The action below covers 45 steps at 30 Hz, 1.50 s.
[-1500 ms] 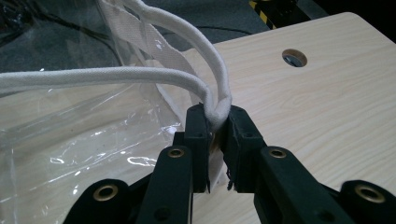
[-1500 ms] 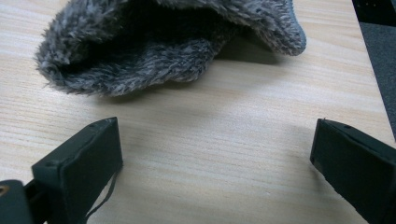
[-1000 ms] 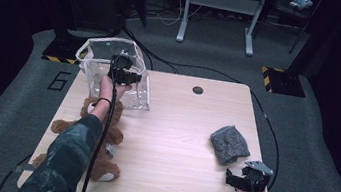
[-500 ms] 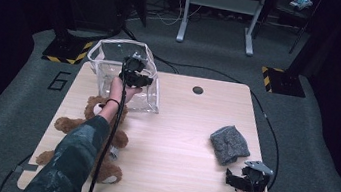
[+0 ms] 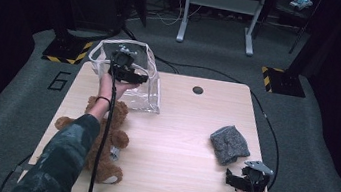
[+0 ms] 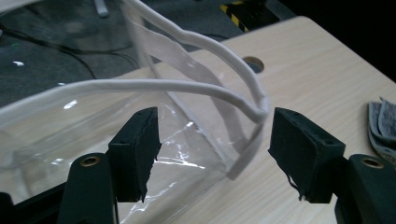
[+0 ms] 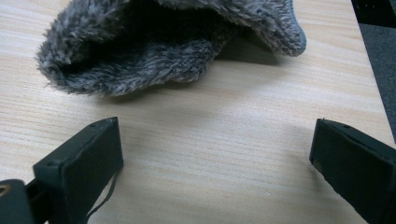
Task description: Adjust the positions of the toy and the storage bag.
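A clear plastic bag (image 5: 146, 92) with white trim stands at the table's far left. My left gripper (image 5: 133, 76) hovers at its rim. In the left gripper view the jaws (image 6: 215, 149) have just been opening; the bag's white rim (image 6: 187, 86) runs between them, and the pads do not press on it. A brown teddy bear (image 5: 110, 145) lies at the near left, partly under the person's sleeve. A grey fuzzy hat (image 5: 229, 143) lies at the right. My right gripper (image 5: 239, 182) rests open just short of the hat (image 7: 163, 46), nothing between its jaws (image 7: 215, 163).
The wooden table (image 5: 184, 128) has a round cable hole (image 5: 197, 89) at its far edge. Cables trail from both grippers over the table and onto the grey floor. A white metal stand (image 5: 218, 12) is beyond the table.
The left gripper has lifted a little and its jaws have opened off the bag's rim. The bag has shifted slightly right over the second. The right gripper and hat have stayed put.
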Available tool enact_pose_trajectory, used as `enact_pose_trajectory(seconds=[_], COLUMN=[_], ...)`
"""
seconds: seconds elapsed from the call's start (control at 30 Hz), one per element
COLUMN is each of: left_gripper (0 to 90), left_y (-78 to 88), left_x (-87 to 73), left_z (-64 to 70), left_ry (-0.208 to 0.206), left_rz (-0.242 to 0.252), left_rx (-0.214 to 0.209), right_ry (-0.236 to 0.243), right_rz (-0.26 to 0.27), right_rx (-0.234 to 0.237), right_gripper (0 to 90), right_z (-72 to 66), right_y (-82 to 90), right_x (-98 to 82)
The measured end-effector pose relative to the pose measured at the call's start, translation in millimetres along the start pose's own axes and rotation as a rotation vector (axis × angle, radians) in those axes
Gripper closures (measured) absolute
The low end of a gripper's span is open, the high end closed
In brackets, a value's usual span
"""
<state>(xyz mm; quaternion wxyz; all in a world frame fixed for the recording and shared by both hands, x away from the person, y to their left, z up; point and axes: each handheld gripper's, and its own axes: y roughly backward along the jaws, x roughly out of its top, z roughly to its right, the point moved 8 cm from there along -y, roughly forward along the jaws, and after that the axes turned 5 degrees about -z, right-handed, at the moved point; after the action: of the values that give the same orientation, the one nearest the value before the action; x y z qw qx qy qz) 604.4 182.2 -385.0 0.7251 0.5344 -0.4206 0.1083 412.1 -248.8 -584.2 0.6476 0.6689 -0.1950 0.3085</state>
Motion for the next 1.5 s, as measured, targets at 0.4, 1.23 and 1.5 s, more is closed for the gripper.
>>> enact_pose_trajectory(seconds=[0.4,1.23,1.5], left_gripper=[27.3,71.5,83.8], left_y=[30.0,20.6,12.7], left_x=[0.9,-49.6,-52.3], left_z=[-54.3,-116.8,-118.5], left_ry=[0.156,0.27,0.28], left_rz=[0.072,-0.006,0.017], left_rx=[0.151,0.248,0.235], right_ry=[0.002,0.001,0.002], right_rz=[-0.004,-0.002,-0.002], right_rx=[-0.003,-0.006,-0.005], right_gripper=[1.9,2.0,2.2], right_z=[0.1,-0.1,-0.1], right_y=[0.3,0.4,0.4], right_x=[-0.1,-0.1,0.0])
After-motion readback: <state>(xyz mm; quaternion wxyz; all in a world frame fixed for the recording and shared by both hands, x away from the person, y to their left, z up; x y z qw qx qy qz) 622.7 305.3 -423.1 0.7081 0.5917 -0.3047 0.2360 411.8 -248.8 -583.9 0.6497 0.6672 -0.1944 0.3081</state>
